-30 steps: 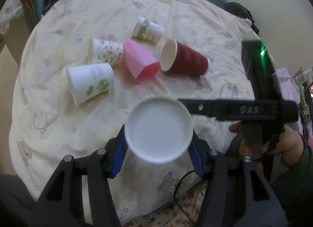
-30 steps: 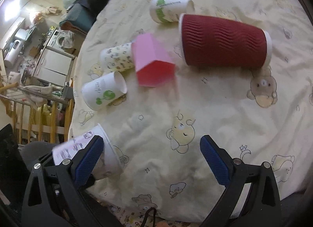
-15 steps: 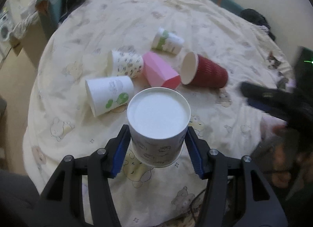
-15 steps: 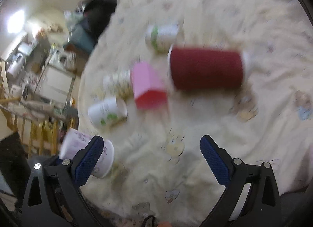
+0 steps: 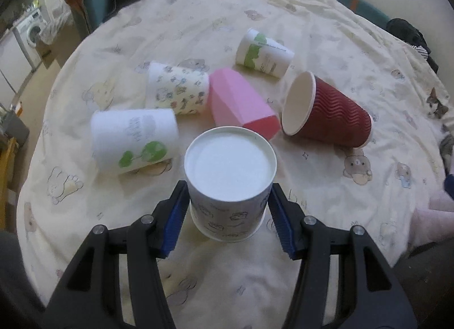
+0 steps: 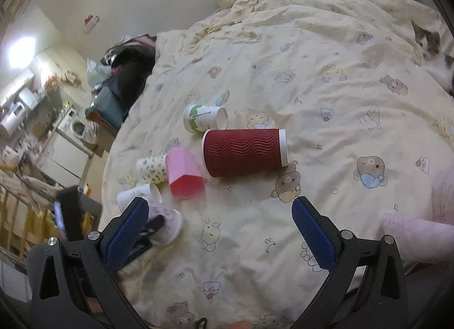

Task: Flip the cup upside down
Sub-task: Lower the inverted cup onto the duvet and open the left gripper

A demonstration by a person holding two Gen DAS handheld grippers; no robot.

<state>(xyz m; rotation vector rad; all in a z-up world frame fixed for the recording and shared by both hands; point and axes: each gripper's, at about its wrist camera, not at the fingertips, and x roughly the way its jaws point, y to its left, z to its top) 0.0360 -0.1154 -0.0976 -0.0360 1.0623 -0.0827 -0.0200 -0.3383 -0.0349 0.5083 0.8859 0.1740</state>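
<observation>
My left gripper [image 5: 228,219] is shut on a white printed paper cup [image 5: 229,181], held upside down with its flat base up, low over the quilt. The same cup shows in the right wrist view [image 6: 166,222], mouth down near the quilt's front edge. My right gripper [image 6: 220,232] is open and empty, above bare quilt to the right of that cup.
Several cups lie on their sides on the cream quilt [image 5: 312,31]: a dark red ribbed one [image 5: 332,113], a pink one [image 5: 241,104], a patterned one [image 5: 176,90] and two white-and-green ones [image 5: 133,138] [image 5: 264,55]. A cat [image 6: 431,48] lies at the far right.
My left gripper has brought the upside-down cup down and forward toward the quilt. My right gripper has drawn back and swung right, out of the left wrist view.
</observation>
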